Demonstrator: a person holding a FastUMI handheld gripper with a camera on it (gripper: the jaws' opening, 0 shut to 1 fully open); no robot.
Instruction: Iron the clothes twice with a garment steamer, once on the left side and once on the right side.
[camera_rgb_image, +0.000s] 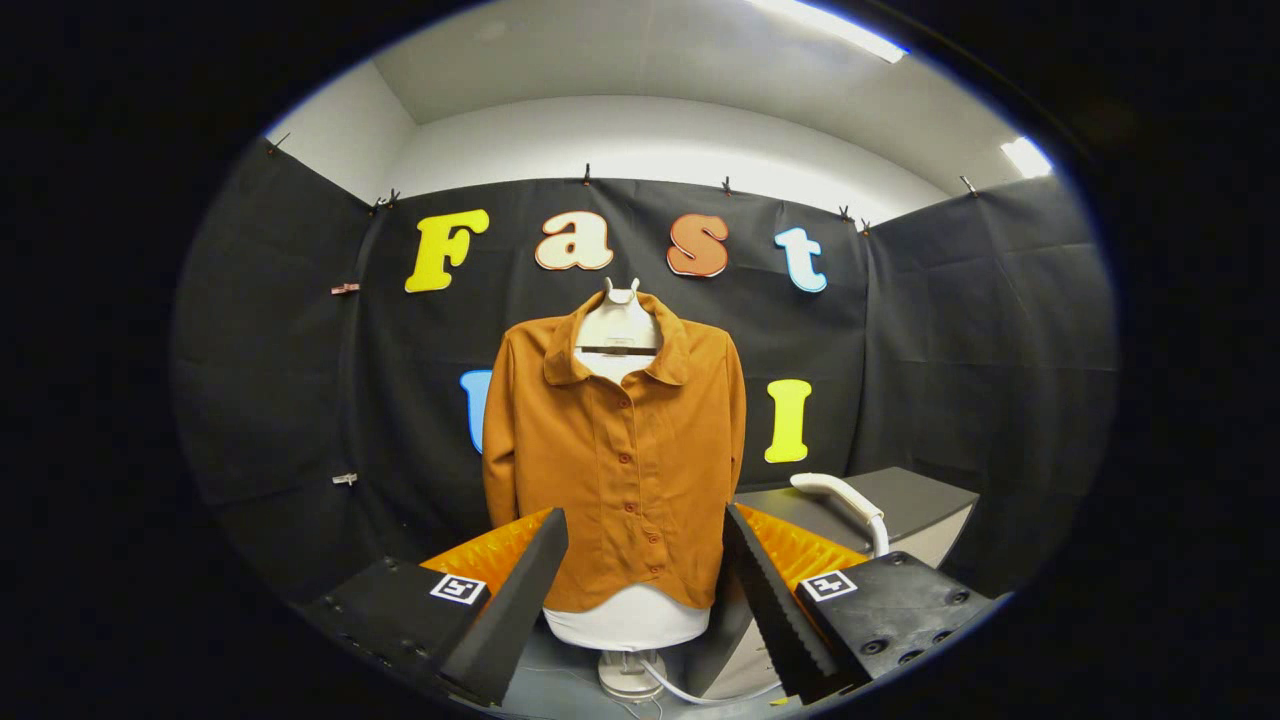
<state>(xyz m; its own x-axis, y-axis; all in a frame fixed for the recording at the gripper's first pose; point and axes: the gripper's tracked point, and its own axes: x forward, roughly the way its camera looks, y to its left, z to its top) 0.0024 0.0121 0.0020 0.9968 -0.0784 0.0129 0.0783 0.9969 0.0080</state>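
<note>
A brown button-up shirt (620, 450) hangs on a white mannequin torso (625, 615) on a stand, straight ahead beyond my fingers. My gripper (645, 600) is open, with nothing between its fingers; the shirt's lower half shows through the gap. A white garment steamer handle (840, 495) lies on a grey table (900, 500) to the right of the shirt, behind the right finger. A white hose (700, 692) runs along the floor from the stand's base towards the table.
The mannequin's round base (630, 675) stands on the floor just ahead. Black cloth walls close in the booth behind and on both sides. The grey table sits close to the shirt's right side.
</note>
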